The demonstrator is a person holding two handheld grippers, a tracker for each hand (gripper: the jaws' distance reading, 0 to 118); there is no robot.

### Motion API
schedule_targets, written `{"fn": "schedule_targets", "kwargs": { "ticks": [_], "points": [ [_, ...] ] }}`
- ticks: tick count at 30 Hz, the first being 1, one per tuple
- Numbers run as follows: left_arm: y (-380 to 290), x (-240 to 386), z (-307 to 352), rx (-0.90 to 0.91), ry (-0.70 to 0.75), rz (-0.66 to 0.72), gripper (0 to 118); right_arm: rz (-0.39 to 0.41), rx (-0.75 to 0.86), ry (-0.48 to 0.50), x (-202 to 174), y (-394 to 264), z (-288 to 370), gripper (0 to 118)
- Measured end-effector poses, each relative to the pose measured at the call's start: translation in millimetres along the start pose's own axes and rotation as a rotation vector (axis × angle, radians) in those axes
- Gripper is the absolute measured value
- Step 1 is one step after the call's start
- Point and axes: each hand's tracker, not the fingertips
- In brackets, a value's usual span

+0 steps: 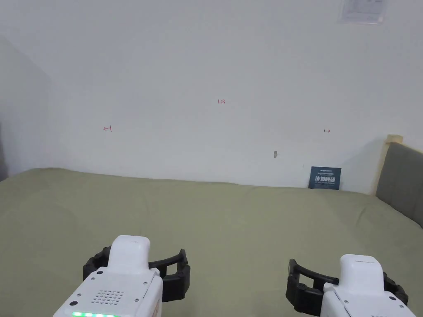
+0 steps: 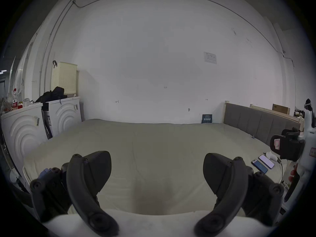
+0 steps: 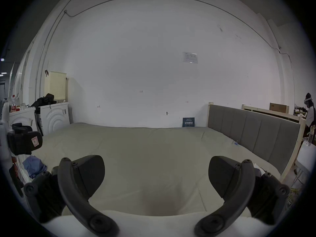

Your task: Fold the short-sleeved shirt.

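Both grippers hung low over the near side of the bed (image 1: pixel 231 214), side by side and a little apart. The left gripper (image 2: pixel 157 174) had its jaws spread wide with nothing between them. The right gripper (image 3: pixel 156 175) was the same, wide apart and empty. Under them was only the smooth green cover of the bed.

Off the bed's near left corner, in the right gripper view, lay a small crumpled heap of blue cloth (image 3: pixel 34 165), just below the left gripper. It might have been the short-sleeved shirt, but it was too bunched up and too far to the edge of the picture to be sure. No shirt lay spread on the bed itself, so I judged the folding had not begun.

If that heap was the shirt, it would be light and floppy. It would sag and slide when lifted, and it would not keep a shape by itself. A good place to pinch it would be at the two shoulders, one gripper on each, so it could hang open and be laid flat on the bed. Grabbing the middle of the heap would only drag up a lump.

Near the bed's near right corner lay two phones (image 2: pixel 264 163).
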Motion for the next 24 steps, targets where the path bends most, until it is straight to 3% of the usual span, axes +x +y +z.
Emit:
{"fn": "schedule_targets", "kwargs": {
  "ticks": [5,17,19,24],
  "points": [
    [4,-1,2,-0.005,0.000,0.013,113,0.030,0.017,-0.015,-3,3,2,118],
    [7,-5,5,-0.006,0.009,0.039,113,-0.139,0.002,0.135,9,11,-1,118],
    [7,-6,4,-0.009,0.012,0.041,113,-0.134,0.006,0.119,7,10,0,118],
    [6,-5,4,-0.020,0.029,0.013,113,-0.014,0.010,0.044,-3,9,-3,118]
  ]
}}
